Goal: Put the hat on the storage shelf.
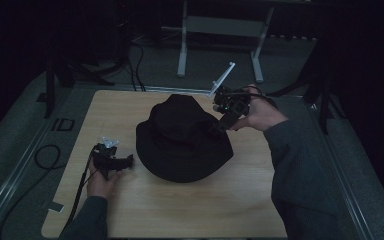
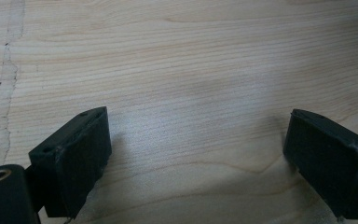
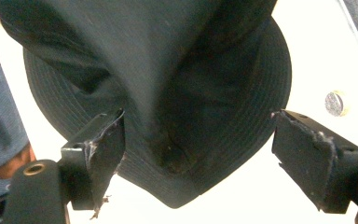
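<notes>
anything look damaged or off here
The pad on one jaw of the right gripper is torn, its frayed edge hanging loose. The wooden table has a long crack-like mark in its surface. The black fabric bucket hat has a dented, creased crown. Nothing is spilled.

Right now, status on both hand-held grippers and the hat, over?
Left hand-held gripper open, low over bare wooden table. Right hand-held gripper open, jaws straddling black fabric bucket hat. Nothing in the way.
</notes>
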The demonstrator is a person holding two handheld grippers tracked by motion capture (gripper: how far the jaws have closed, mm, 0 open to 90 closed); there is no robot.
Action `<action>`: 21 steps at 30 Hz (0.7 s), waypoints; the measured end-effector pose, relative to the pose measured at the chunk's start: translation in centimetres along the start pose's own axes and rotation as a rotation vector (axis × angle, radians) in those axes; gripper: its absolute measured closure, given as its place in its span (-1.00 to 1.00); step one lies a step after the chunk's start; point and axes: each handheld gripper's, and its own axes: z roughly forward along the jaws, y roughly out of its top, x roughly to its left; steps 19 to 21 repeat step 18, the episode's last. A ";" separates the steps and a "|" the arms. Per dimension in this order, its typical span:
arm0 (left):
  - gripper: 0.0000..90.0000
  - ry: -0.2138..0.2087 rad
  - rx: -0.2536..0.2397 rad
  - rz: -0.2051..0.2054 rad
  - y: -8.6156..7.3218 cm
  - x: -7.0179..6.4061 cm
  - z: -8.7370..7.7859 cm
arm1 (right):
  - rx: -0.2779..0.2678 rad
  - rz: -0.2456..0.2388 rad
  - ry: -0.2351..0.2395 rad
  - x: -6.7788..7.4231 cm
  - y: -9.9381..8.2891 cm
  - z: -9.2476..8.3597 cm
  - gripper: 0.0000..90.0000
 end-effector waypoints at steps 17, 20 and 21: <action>-0.83 0.000 -0.002 -0.002 0.0 0.0 0.0 | -0.052 0.012 0.005 -0.2 -2.5 -0.6 -0.56; -0.83 0.000 -0.001 -0.002 0.0 0.0 0.0 | -0.058 0.018 0.003 -0.2 -2.6 -0.6 -0.56; -0.83 0.000 -0.001 -0.002 0.0 0.0 0.0 | -0.058 0.018 0.003 -0.2 -2.6 -0.6 -0.56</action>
